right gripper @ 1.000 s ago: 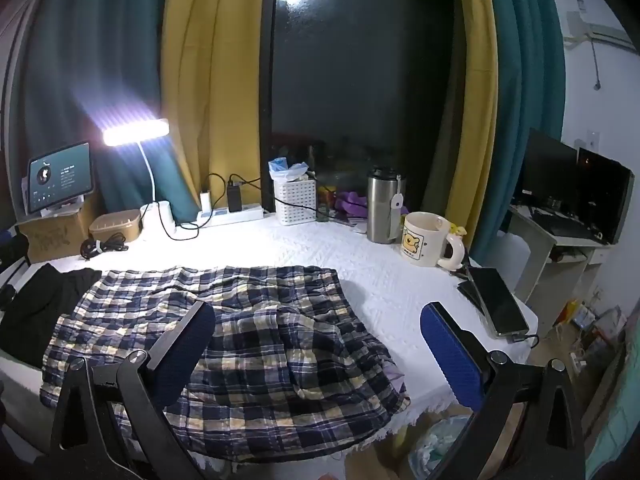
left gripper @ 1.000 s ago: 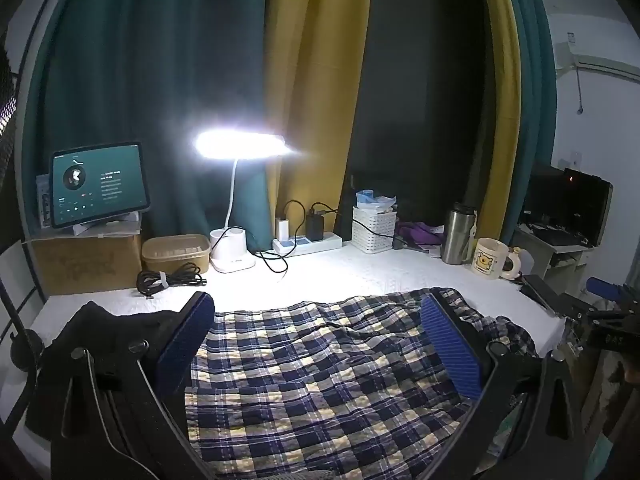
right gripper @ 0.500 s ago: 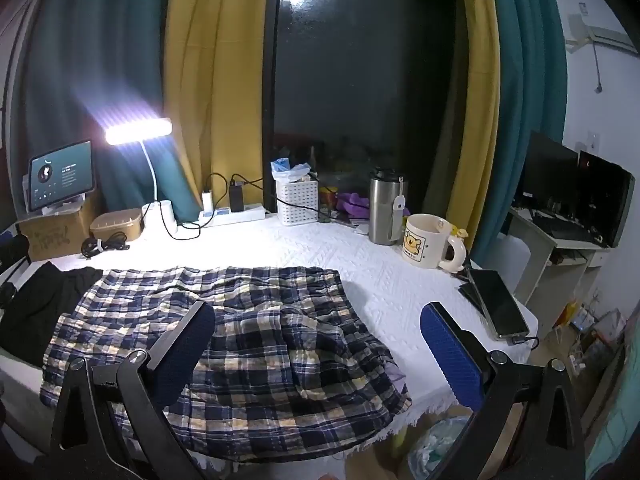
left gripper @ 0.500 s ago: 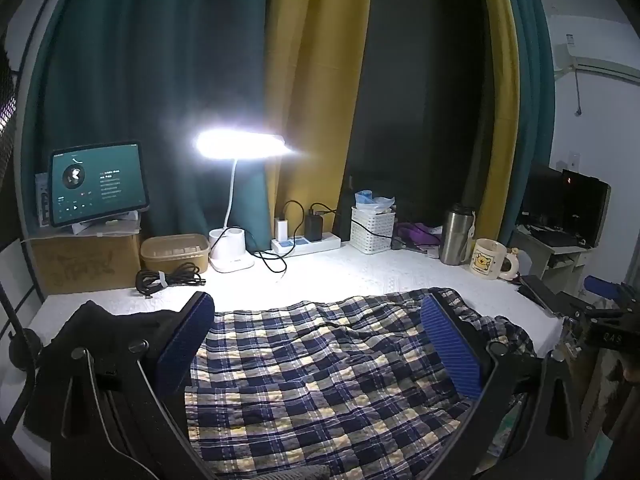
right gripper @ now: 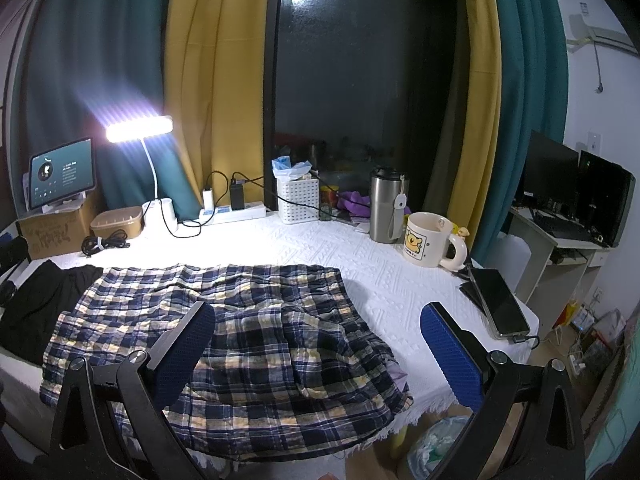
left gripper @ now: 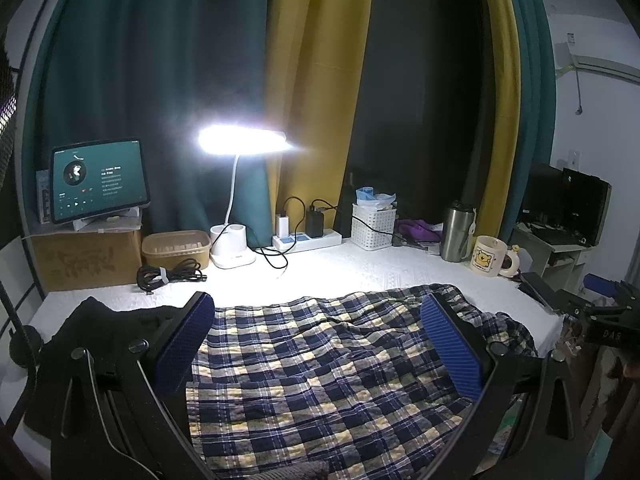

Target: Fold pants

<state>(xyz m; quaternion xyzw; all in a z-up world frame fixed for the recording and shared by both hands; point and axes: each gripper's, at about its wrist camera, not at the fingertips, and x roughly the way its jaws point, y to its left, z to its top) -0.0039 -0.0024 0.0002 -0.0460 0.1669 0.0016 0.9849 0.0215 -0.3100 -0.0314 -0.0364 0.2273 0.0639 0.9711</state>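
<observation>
Both grippers, left gripper (left gripper: pixel 320 344) and right gripper (right gripper: pixel 320 352), hang spread and empty; plaid pants (right gripper: pixel 224 328) overhang the lower-right table edge and may slide off if tugged.

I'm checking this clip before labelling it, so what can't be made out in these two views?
- Plaid pants: near edge hidden behind left gripper, left wrist view.
- Tablet text: too small, both views.
- Black garment: cut off by left edge, right wrist view.
- Window: dark, nothing readable outside.
</observation>
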